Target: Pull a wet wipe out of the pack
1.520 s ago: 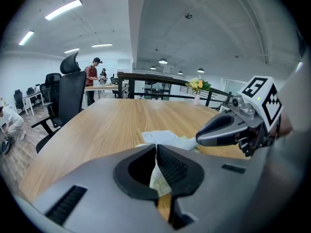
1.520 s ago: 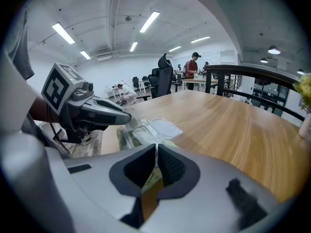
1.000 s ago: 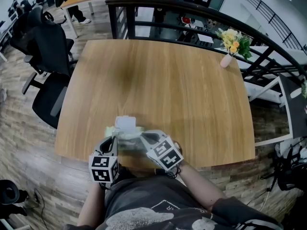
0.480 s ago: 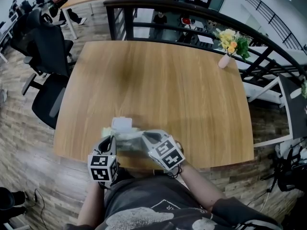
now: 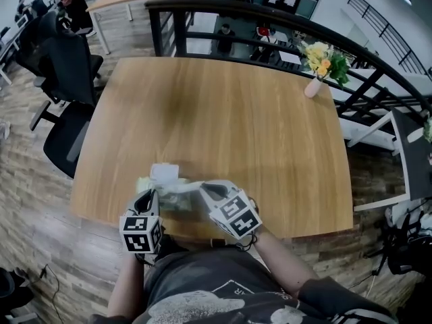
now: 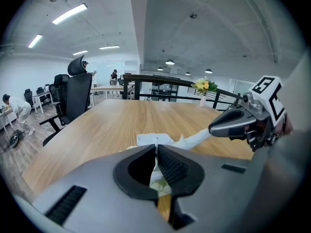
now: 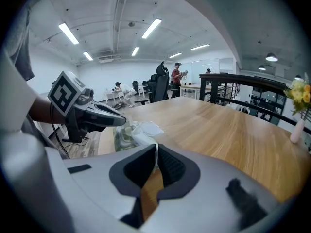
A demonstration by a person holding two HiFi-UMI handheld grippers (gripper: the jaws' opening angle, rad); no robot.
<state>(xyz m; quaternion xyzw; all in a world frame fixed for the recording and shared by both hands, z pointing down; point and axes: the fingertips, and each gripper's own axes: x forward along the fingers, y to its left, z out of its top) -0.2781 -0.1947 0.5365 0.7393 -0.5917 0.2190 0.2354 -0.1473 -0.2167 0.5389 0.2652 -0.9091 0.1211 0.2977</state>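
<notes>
Wood surface, rounded corners, takes up most of the head view. Railing runs behind its far edge.

Two black chairs stand off the surface's left side.

Pack sits at the near edge, left of centre, right in front of the person. It's a soft, pale green and white pouch, crumpled where it's gripped. The white lid is flipped open toward the far side. Print on the pack is too small to read.

Left gripper: jaws closed on the near edge of the pack, with pale green and white film pinched between the pads.

Right gripper: jaws closed on the wipe. The wipe is white and pulled into a taut twisted strip, running from the pack's opening across to the right jaws. Its other end is in the pack.

Counts:
- 1 pack
- 1 wipe partly out
- 2 grippers
- 2 marker cubes, one per gripper
- 1 vase

The cubes carry black-and-white square codes, no letters.

The vase is pinkish and stands at the far right corner, well apart from the pack. It holds yellow and orange flowers with green leaves.
</notes>
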